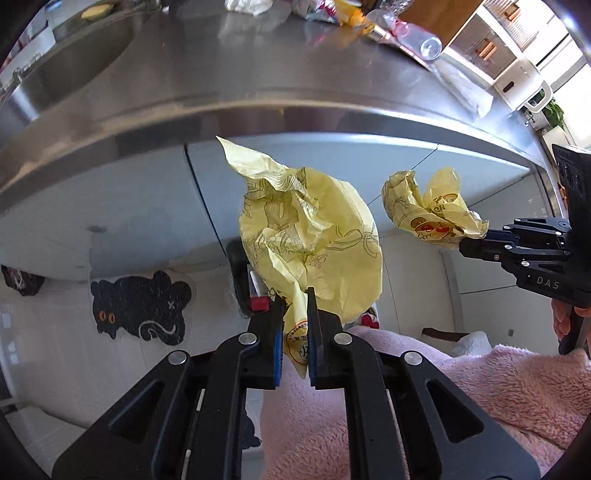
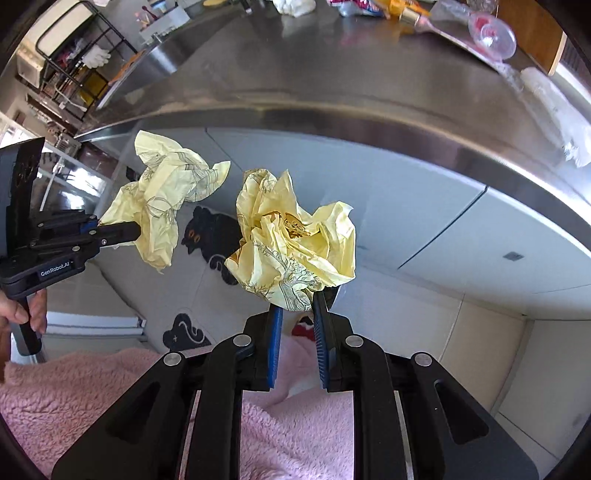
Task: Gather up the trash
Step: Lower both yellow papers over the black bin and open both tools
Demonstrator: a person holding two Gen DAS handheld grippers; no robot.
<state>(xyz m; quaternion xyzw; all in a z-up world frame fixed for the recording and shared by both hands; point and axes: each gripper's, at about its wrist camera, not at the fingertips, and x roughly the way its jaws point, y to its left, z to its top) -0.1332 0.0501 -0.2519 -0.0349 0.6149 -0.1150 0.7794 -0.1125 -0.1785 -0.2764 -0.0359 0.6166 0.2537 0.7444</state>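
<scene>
My left gripper point(image 1: 295, 299) is shut on a large crumpled yellow wrapper point(image 1: 314, 236) and holds it in the air below the steel counter's front edge point(image 1: 258, 110). My right gripper point(image 2: 298, 301) is shut on a second crumpled yellow wrapper point(image 2: 295, 236), also held in the air off the counter. Each gripper shows in the other's view: the right one point(image 1: 476, 240) with its wrapper point(image 1: 432, 210) at the right, the left one point(image 2: 129, 232) with its wrapper point(image 2: 166, 199) at the left.
More trash lies at the counter's far side: a clear plastic bottle point(image 1: 421, 40), colourful wrappers point(image 1: 332, 11) and white tissue point(image 1: 247, 5). A sink point(image 1: 70, 62) is at the left. Below are white cabinet doors point(image 1: 332, 162), a black cat mat point(image 1: 140, 306) and pink fleece clothing point(image 1: 443, 387).
</scene>
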